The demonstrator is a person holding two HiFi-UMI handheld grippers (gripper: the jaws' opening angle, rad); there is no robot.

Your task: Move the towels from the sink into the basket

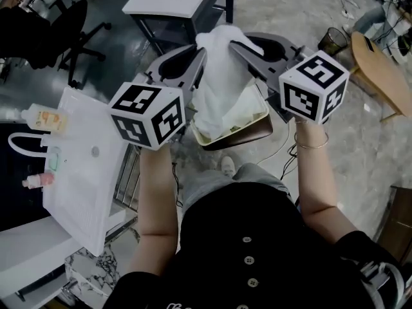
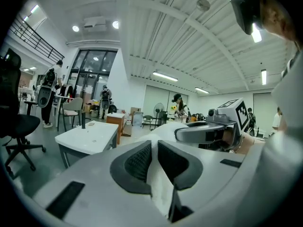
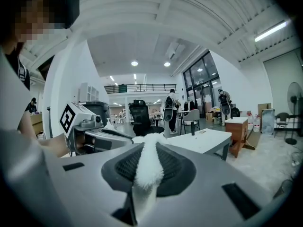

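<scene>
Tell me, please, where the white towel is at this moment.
In the head view, the white towel hangs at centre, pinched between the left gripper and the right gripper, over the basket.

A large open lab-style work hall, where strip lights (image 2: 164, 76) on a high white ribbed ceiling (image 2: 189, 37), a mezzanine railing (image 3: 137, 86) and tall glazed doors (image 2: 92, 79) overlook a concrete floor (image 1: 302, 11) with a white work table (image 2: 90, 136), a black office chair (image 2: 19, 126) and a pedestal fan (image 3: 296, 103).
</scene>
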